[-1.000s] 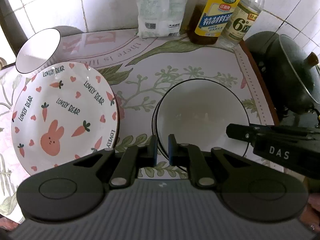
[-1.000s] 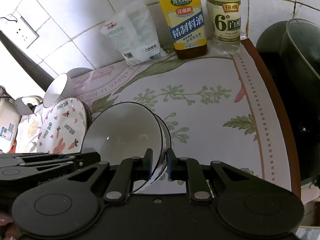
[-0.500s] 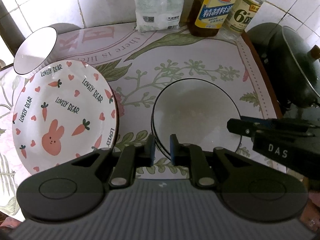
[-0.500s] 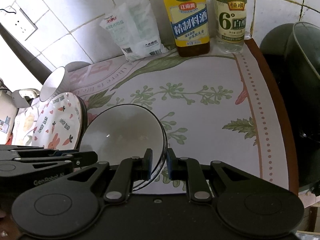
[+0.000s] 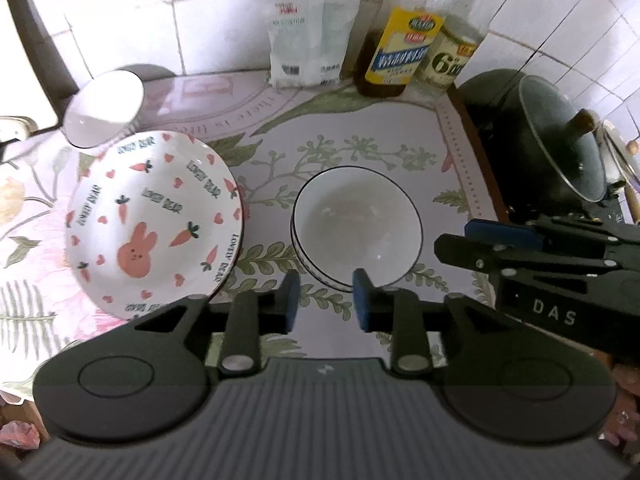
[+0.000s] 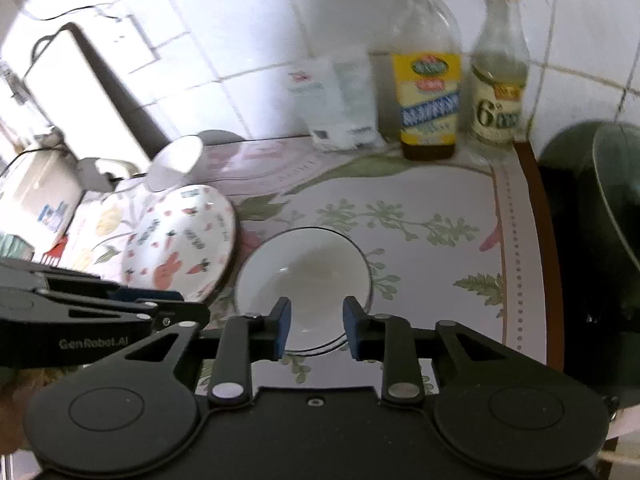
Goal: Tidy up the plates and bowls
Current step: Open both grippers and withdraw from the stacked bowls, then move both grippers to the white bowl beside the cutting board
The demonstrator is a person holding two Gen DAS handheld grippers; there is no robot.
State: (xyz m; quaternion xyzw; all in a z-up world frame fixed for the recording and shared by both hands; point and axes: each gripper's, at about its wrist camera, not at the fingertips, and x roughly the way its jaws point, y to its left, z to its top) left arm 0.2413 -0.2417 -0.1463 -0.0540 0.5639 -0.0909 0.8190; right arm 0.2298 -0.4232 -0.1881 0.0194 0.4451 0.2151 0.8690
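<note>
White black-rimmed bowls (image 5: 356, 224) sit nested on the floral table mat, also in the right wrist view (image 6: 304, 276). A carrot-and-rabbit plate (image 5: 152, 220) rests to their left, also in the right wrist view (image 6: 180, 248). A small white bowl (image 5: 104, 108) leans behind the plate. My left gripper (image 5: 325, 300) is open and empty, just in front of the nested bowls. My right gripper (image 6: 313, 324) is open and empty over the bowls' near rim; it also shows at the right in the left wrist view (image 5: 520, 248).
A white bag (image 5: 308, 40), a yellow-label bottle (image 5: 404, 44) and a clear bottle (image 5: 456, 48) stand against the tiled wall. A dark pot with a glass lid (image 5: 560, 148) sits right of the mat. A kettle (image 6: 36, 196) is at far left.
Both grippers were shut on the bowl's rim; both have opened and drawn back and up. The bowl now rests level inside the other bowl.
</note>
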